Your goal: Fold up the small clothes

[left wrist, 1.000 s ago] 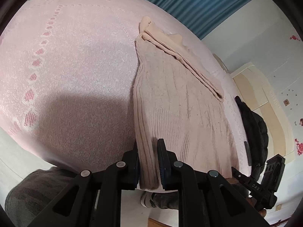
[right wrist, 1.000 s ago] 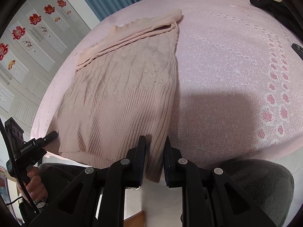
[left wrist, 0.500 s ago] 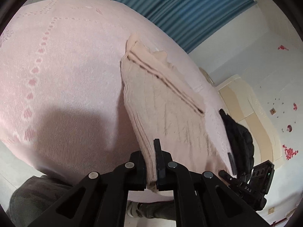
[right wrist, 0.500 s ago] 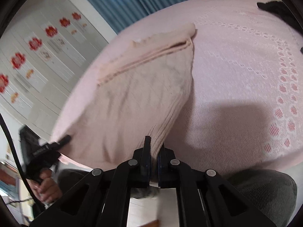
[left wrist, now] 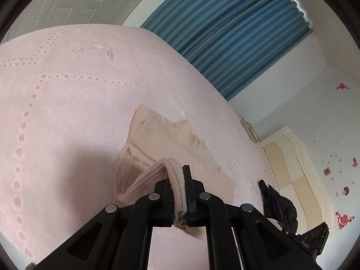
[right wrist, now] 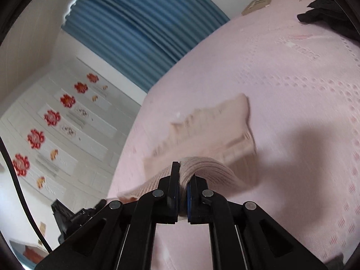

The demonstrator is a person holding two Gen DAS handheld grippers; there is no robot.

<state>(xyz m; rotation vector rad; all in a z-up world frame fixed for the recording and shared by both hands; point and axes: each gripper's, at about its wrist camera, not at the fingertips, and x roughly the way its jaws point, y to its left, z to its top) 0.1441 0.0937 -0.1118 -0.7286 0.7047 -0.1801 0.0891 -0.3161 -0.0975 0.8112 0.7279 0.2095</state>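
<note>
A beige knit sweater [left wrist: 171, 144] lies on the pink bedspread [left wrist: 67, 112]. My left gripper [left wrist: 178, 180] is shut on the ribbed hem's left corner and holds it raised above the bed. My right gripper [right wrist: 183, 175] is shut on the hem's right corner of the sweater [right wrist: 216, 121], also raised. The hem arches up over the body of the sweater, whose collar end rests flat on the bed. The right gripper's body [left wrist: 315, 243] shows at the lower right of the left wrist view, and the left gripper's body [right wrist: 74, 218] at the lower left of the right wrist view.
A black garment [left wrist: 279, 204] lies on the bed to the right of the sweater; it also shows in the right wrist view [right wrist: 326, 13]. Blue curtains [left wrist: 236, 33] hang behind the bed. A cream wardrobe [left wrist: 297, 168] stands on the right, white cabinets [right wrist: 67, 123] on the left.
Both grippers shut on the hem corners, lifted them off the bed edge and carried them forward over the sweater toward the collar. The sweater's lower half now hangs folded beneath them.
</note>
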